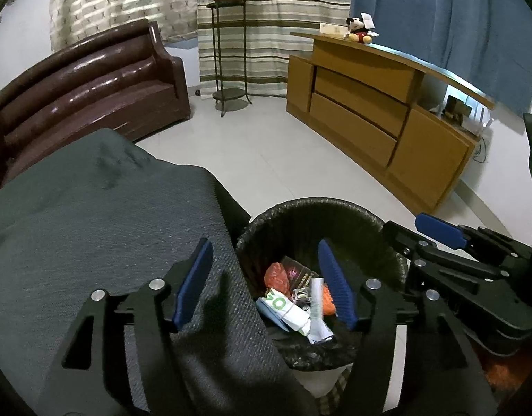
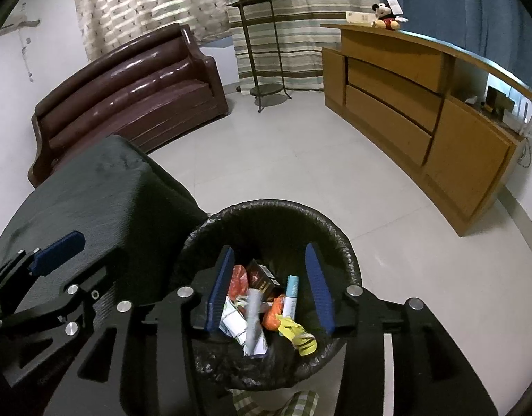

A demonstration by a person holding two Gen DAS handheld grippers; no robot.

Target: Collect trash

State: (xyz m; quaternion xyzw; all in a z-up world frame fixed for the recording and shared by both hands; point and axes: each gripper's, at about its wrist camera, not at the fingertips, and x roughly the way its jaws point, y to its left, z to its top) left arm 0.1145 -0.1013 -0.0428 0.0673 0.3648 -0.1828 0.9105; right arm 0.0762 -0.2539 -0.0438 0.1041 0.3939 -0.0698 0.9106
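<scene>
A round bin with a black liner (image 1: 311, 208) (image 2: 283, 208) stands on the floor beside a grey-covered seat. Inside lie several pieces of trash: an orange wrapper (image 1: 277, 275) (image 2: 239, 279), a dark carton (image 2: 263, 279), white paper (image 1: 293, 313) (image 2: 236, 322), a white tube (image 2: 291, 294) and a yellow wrapper (image 2: 297, 334). My left gripper (image 1: 266, 284) is open and empty, its left finger over the seat, its right over the bin. My right gripper (image 2: 271, 287) is open and empty, above the bin's mouth. A blurred grey piece (image 2: 252, 315) shows between its fingers, over the trash.
The grey fabric seat (image 1: 92, 215) (image 2: 82, 190) lies left of the bin. A brown leather sofa (image 1: 89, 83) stands at the back left, a metal plant stand (image 1: 229, 55) at the back, a wooden cabinet (image 1: 370, 111) at the right. Pale tile floor (image 1: 266, 152) lies between them.
</scene>
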